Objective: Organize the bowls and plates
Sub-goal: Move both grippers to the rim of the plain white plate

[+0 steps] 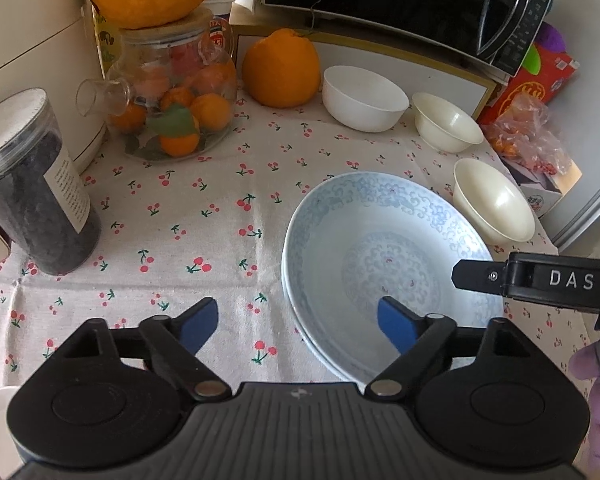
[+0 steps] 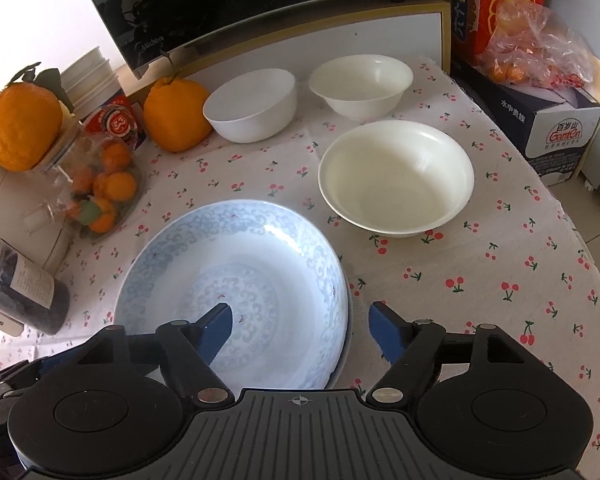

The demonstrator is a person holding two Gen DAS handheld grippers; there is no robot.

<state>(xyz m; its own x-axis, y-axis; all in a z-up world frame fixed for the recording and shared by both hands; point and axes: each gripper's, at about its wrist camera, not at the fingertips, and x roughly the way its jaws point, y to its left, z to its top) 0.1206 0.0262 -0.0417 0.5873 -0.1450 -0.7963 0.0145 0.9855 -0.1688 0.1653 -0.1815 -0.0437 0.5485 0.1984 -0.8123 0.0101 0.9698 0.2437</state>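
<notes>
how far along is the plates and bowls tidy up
Done: two blue patterned plates lie stacked on the cherry tablecloth. In hand: nothing; the left gripper and right gripper are open at the stack's edges, each with one finger over the top plate. Left: three bowls sit apart, the white bowl, the far cream bowl and the near cream bowl, still unstacked.

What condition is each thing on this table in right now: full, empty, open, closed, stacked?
Blue patterned plates: stacked, top one empty.
Three white bowls: upright, empty, apart.
Glass jar: lidded, holds small oranges, large orange on top.
Dark canister: lidded, full.
Left gripper: open, over the plate's rim.
Right gripper: open, over the opposite rim.
</notes>
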